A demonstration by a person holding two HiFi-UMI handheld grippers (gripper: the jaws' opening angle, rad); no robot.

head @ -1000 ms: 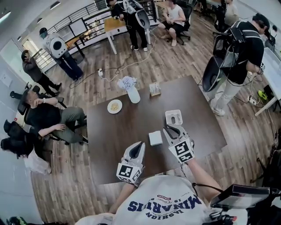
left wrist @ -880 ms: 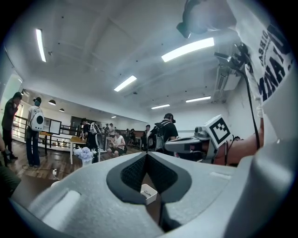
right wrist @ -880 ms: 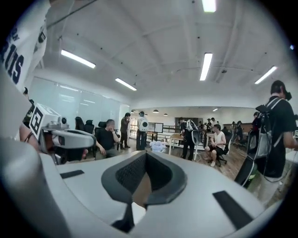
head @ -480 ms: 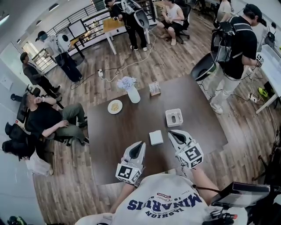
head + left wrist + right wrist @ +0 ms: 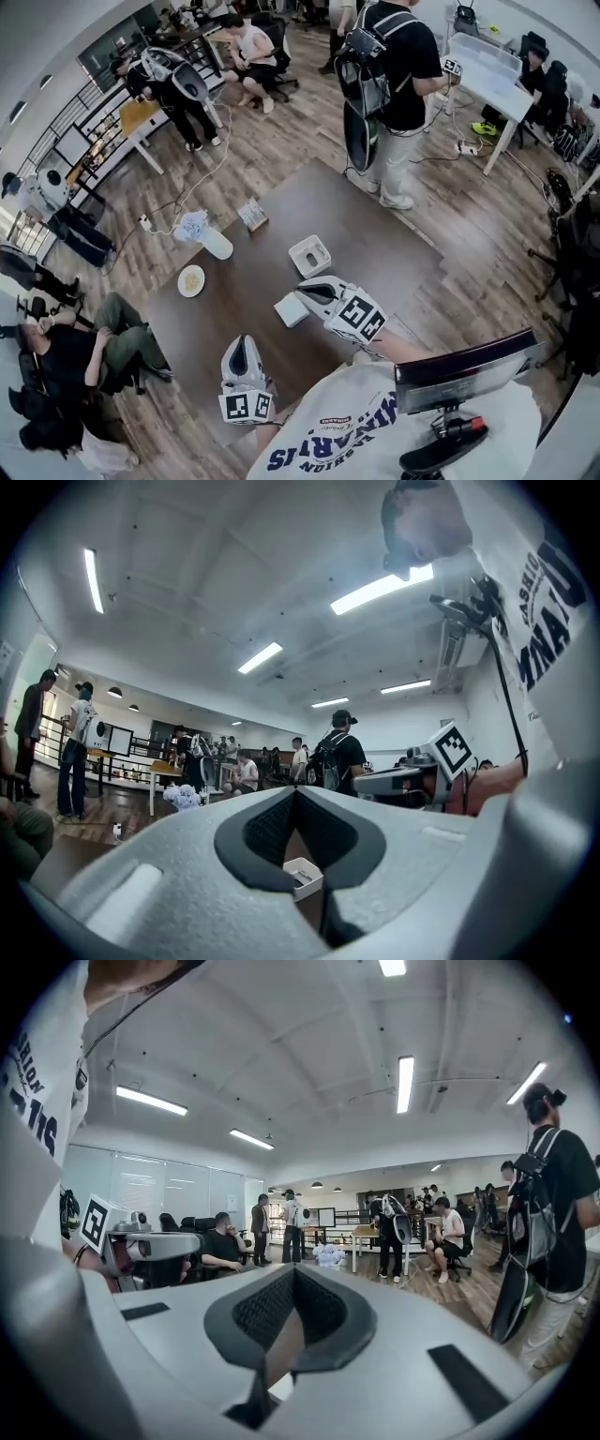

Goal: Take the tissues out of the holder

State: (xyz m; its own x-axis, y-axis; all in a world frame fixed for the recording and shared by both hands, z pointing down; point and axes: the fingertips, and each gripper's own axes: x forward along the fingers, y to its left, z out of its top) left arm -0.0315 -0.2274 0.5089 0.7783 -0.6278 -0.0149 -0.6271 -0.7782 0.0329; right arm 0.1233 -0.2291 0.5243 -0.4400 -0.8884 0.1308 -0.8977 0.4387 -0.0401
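Observation:
The white tissue holder (image 5: 309,255) stands open-topped on the dark table (image 5: 375,234). A flat white pack of tissues (image 5: 290,311) lies on the table just in front of it. My right gripper (image 5: 304,290) is shut and holds nothing, with its tips over the pack's far edge and short of the holder. My left gripper (image 5: 242,343) hangs near the table's front edge, also shut and holding nothing. In the left gripper view a small white open box (image 5: 302,877) shows through the gap below the closed tips. The right gripper's marker cube (image 5: 453,747) is off to the right there.
A white vase of flowers (image 5: 208,236), a small plate (image 5: 191,280) and a little box (image 5: 251,215) sit on the table's far left part. A person with a backpack (image 5: 389,84) stands just beyond the far corner. Other people sit and stand around the room.
My right gripper has drawn back from the holder to the tissue pack, and its jaws have shut. The head view has swung, so the table now lies turned. The left gripper has stayed low.

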